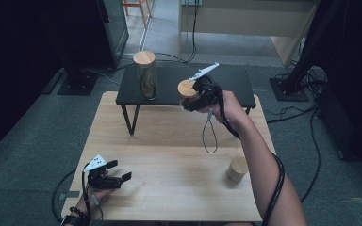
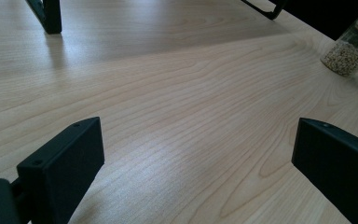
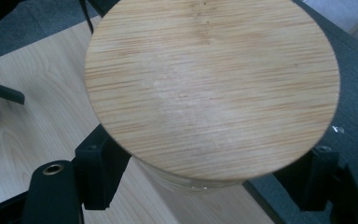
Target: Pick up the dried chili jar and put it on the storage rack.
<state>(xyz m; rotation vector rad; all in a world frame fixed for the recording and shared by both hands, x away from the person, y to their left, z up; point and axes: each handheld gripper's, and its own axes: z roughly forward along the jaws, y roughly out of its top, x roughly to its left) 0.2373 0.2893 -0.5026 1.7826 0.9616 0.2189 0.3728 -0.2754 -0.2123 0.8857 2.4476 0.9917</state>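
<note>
- The right gripper [image 1: 192,98] is clenched on a jar [image 1: 187,92] with a bamboo lid [image 3: 212,88], one jaw on each side of the glass just under the lid.
- The jar is at the front edge of the black shelf [image 1: 235,80], right of its middle; whether it rests on the shelf or hangs just above, I cannot tell.
- A taller jar [image 1: 145,75] stands upright on the shelf's left part, well apart from the held one.
- The left gripper [image 1: 119,172] lies low at the table's [image 1: 169,141] front left corner, jaws spread wide over bare wood, grasping nothing.
- A third jar [image 1: 237,169], holding pale grains in the left gripper view [image 2: 349,46], stands near the table's right edge.
- The shelf stands on the table's far edge.
</note>
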